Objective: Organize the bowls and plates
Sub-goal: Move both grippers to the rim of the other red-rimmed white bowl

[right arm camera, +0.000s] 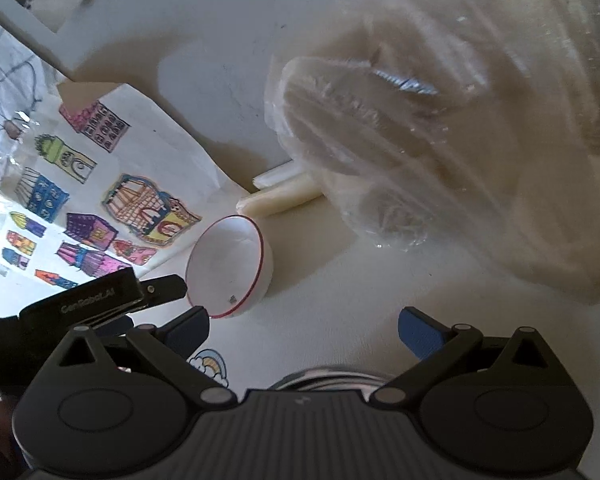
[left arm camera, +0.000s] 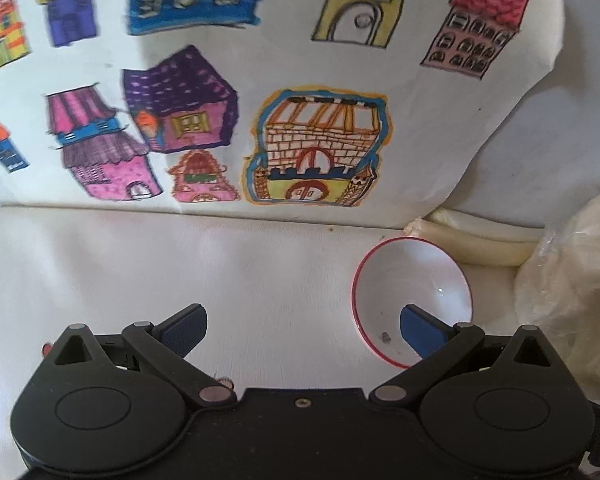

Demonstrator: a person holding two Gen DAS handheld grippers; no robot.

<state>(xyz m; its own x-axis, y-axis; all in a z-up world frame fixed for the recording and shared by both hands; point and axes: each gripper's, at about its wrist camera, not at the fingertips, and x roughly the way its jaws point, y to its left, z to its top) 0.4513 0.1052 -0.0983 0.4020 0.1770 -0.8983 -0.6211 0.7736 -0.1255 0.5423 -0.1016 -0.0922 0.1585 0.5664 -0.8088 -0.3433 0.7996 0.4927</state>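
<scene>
A plain white tabletop (left arm camera: 180, 272) fills the lower half of both views, meeting a white wall (right arm camera: 220, 40) behind. A large sheet of paper (left arm camera: 260, 64) printed with coloured, hand-drawn houses leans against that wall, its lower edge touching the table.

One bowl (left arm camera: 412, 284) is in sight: white with a thin red rim, tipped on its side so its opening faces the left gripper (left arm camera: 304, 326). It lies near the bottom right corner of the paper. Two pale rolled cylinders (right arm camera: 280, 196) lie just behind the bowl, and one clear plastic bag (right arm camera: 440, 140) with cream-coloured contents sits to the right.

The left gripper's blue-padded fingers are spread wide and hold nothing; the right-hand pad overlaps the bowl's rim in the view. The right gripper (right arm camera: 304, 328) is likewise spread and empty, the bowl just ahead of its left finger. In the right wrist view the other gripper's body reads "GenRobot.AI". A rainbow sticker (right arm camera: 210, 364) shows on the table beneath.
</scene>
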